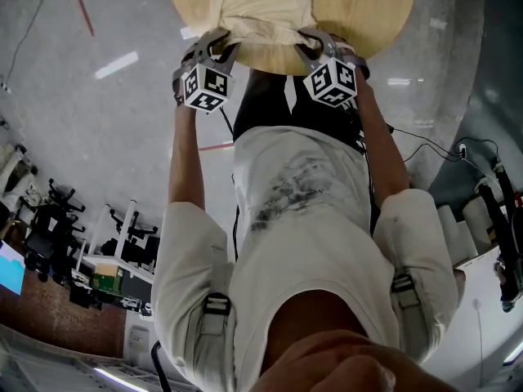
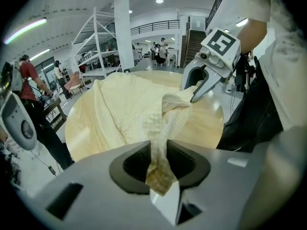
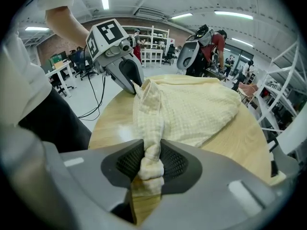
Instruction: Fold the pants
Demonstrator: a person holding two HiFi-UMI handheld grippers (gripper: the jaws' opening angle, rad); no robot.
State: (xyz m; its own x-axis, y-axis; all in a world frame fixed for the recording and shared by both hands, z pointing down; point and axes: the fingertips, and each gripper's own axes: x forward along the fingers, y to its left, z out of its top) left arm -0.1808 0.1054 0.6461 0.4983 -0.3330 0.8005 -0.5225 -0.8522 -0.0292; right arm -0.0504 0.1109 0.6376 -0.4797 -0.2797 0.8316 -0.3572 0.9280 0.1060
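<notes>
Pale yellow waffle-weave pants (image 1: 265, 6) lie on a round wooden table (image 1: 372, 15). My left gripper (image 1: 219, 46) is shut on the near edge of the pants (image 2: 139, 114), a bunched strip of cloth pinched between its pads (image 2: 139, 164). My right gripper (image 1: 315, 46) is shut on the same edge of the pants (image 3: 196, 109) further right, a twisted roll of fabric squeezed between its pads (image 3: 172, 164). Each gripper shows in the other's view: the right gripper (image 2: 204, 87) and the left gripper (image 3: 132, 83) both bite the cloth's corners at the table's near rim.
The person stands against the table's near edge in a white shirt (image 1: 302, 219). Grey floor surrounds the table. White shelving (image 2: 103, 47) and other people (image 3: 211, 47) stand in the background, well away.
</notes>
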